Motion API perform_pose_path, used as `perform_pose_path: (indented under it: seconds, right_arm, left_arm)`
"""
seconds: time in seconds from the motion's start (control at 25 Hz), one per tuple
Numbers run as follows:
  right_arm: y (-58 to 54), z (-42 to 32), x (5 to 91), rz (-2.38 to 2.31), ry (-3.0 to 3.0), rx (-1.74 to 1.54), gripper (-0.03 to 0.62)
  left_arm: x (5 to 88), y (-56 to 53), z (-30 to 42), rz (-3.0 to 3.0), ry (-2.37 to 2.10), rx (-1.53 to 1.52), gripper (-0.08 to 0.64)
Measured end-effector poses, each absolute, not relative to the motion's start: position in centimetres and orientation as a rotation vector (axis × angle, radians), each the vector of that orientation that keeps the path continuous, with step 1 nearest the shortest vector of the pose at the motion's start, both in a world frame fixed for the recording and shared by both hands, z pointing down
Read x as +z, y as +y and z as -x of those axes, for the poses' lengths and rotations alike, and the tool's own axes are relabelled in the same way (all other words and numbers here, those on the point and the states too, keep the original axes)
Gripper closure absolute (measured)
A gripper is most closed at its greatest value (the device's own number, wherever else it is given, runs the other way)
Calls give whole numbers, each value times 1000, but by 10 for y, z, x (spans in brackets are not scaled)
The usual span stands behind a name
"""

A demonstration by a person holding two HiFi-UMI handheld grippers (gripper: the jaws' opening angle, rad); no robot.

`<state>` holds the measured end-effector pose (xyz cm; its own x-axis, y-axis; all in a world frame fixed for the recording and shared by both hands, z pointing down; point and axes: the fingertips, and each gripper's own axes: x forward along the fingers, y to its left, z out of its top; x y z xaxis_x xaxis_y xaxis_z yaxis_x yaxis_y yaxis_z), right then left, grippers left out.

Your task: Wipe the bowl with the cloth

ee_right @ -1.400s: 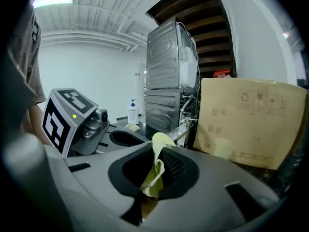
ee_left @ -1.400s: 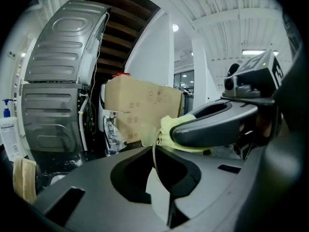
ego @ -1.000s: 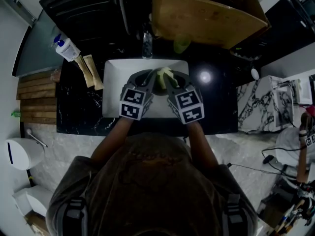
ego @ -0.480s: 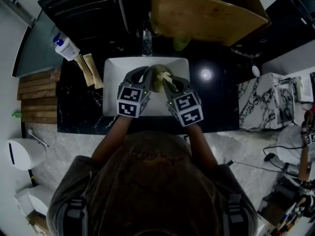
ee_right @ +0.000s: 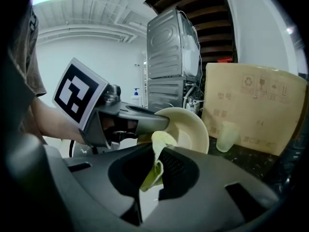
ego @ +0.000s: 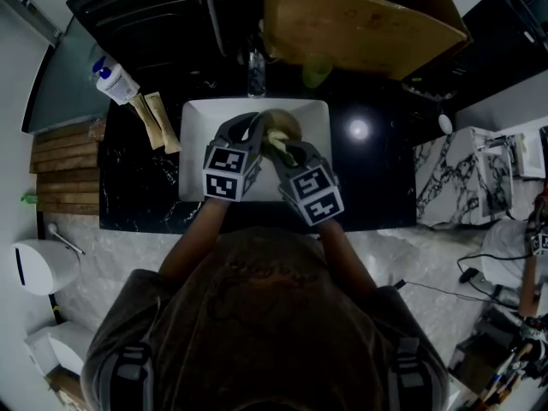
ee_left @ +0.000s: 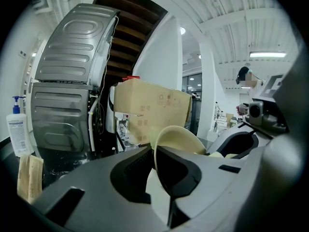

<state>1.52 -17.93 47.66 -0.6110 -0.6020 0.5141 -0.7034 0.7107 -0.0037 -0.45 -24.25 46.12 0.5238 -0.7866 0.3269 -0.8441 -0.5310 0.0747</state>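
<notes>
A cream bowl [ee_right: 190, 127] is held tilted on its edge over the white sink [ego: 199, 135]. My left gripper [ee_left: 157, 170] is shut on the bowl's rim [ee_left: 164, 134]. My right gripper [ee_right: 154, 170] is shut on a pale green cloth [ee_right: 157, 153], which hangs between its jaws and reaches up against the bowl's inside. In the head view both grippers meet over the sink, left gripper [ego: 248, 139] and right gripper [ego: 287, 152], with the bowl [ego: 282, 127] and cloth [ego: 276, 140] between them.
A cardboard box [ego: 360, 24] stands behind the sink, a pale green cup [ee_right: 226, 135] in front of it. A pump bottle [ego: 116, 84] and two brown packets [ego: 154, 122] lie left on the black counter [ego: 368, 178]. A faucet [ego: 255, 71] stands at the sink's back.
My right gripper has moved left and slightly nearer with the cloth, across the bowl. The left gripper has shifted a little and keeps holding the bowl.
</notes>
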Motion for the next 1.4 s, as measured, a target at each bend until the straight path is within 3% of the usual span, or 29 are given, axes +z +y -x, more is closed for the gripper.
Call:
perform_pose_path:
  seconds: [0.92,1.4]
  right_arm:
    - [-220,-38,448,-1139,-2341,81,571]
    - [-209,-47,469,-1091,-2297,142,571]
  left_arm:
    - [465,-232,-12,-2597,-1313,434,535]
    - [463,-240,1,-2569,-1373,426,528]
